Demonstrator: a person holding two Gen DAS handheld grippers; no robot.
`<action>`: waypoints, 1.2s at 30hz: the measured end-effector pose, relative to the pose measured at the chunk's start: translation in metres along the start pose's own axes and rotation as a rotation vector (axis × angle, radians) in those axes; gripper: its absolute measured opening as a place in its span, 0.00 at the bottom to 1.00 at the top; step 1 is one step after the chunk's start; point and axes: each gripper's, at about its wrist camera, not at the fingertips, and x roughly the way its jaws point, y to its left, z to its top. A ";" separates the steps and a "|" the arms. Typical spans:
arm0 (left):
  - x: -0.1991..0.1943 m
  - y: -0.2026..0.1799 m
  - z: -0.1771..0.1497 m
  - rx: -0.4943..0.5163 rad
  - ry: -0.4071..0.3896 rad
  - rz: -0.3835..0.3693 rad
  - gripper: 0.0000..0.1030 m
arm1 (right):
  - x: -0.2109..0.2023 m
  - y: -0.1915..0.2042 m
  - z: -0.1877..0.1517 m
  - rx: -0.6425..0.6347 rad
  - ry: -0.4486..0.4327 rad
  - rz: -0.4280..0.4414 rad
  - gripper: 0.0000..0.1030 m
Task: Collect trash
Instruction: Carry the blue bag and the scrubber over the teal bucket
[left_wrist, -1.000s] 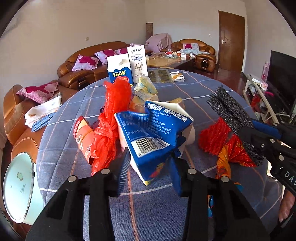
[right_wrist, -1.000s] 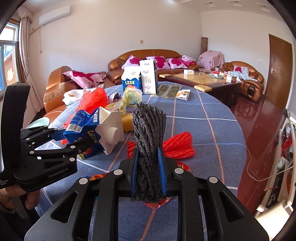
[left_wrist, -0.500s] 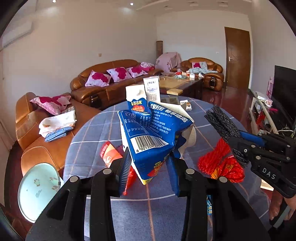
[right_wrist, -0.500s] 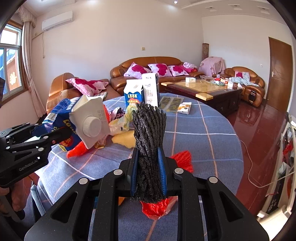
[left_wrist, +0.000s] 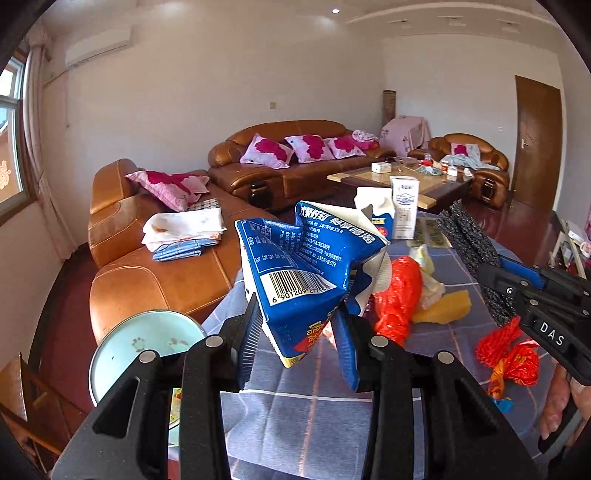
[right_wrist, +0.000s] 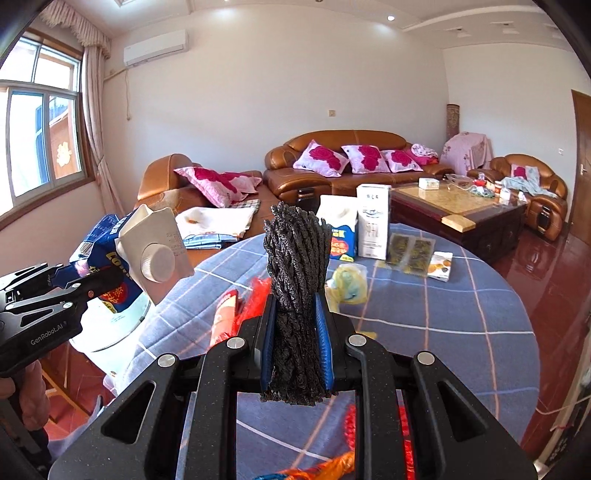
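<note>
Carton (left_wrist: 310, 266), crushed, blue w/ barcode, sits clamped in the left hand-held gripper (left_wrist: 297, 339), held up off the desk (left_wrist: 314, 413) near its 9 o'clock edge. In the right wrist view the same carton (right_wrist: 147, 251) shows its white cap end, at approx 9 o'clock from the right hand-held gripper (right_wrist: 297, 343). That right gripper is clenched on a black mesh bundle (right_wrist: 295, 295), which stands upright between the blue pads; the left wrist view shows it at 3 o'clock (left_wrist: 469, 240). A pale round bin (left_wrist: 144, 350) sits below the desk edge at 8 o'clock of the left view, partly behind the gripper; whether the carton is over it I can't tell. On the desk: red bag (left_wrist: 399, 295) just beside the carton at 3 o'clock, yellow scrap (left_wrist: 447, 306) next to it, red wrapper (left_wrist: 509, 354) at 4 o'clock. Two upright milk boxes (right_wrist: 373, 221) stand at 12 o'clock, far side.
</note>
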 end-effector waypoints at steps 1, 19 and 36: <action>0.000 0.007 0.001 -0.011 0.002 0.017 0.36 | 0.004 0.005 0.003 -0.005 0.001 0.013 0.20; 0.004 0.099 0.009 -0.137 0.014 0.283 0.36 | 0.086 0.088 0.035 -0.092 0.052 0.184 0.20; 0.006 0.154 -0.001 -0.199 0.073 0.440 0.36 | 0.130 0.146 0.039 -0.177 0.087 0.292 0.20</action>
